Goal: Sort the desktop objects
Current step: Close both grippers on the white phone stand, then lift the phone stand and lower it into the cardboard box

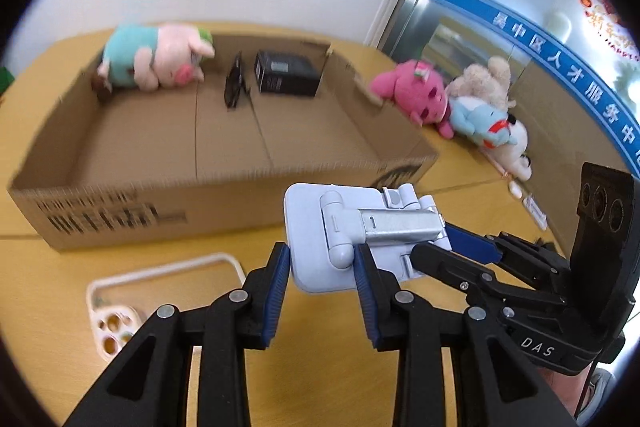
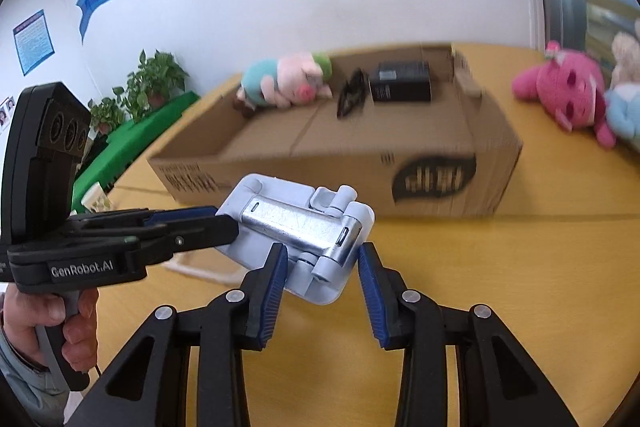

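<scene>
Pale-blue folding plastic phone stand (image 1: 340,247) with a metal hinge hangs above the yellow wooden table (image 1: 328,347), left gripper (image 1: 320,267) and right gripper (image 2: 322,267) both clamped on it, before the cardboard box (image 1: 224,195).

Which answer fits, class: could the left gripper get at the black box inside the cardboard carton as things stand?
Probably not yet. The left gripper is shut on the folding phone stand, which the right gripper also holds. The carton is open-topped, leaving the black box uncovered, but the jaws are occupied.
</scene>
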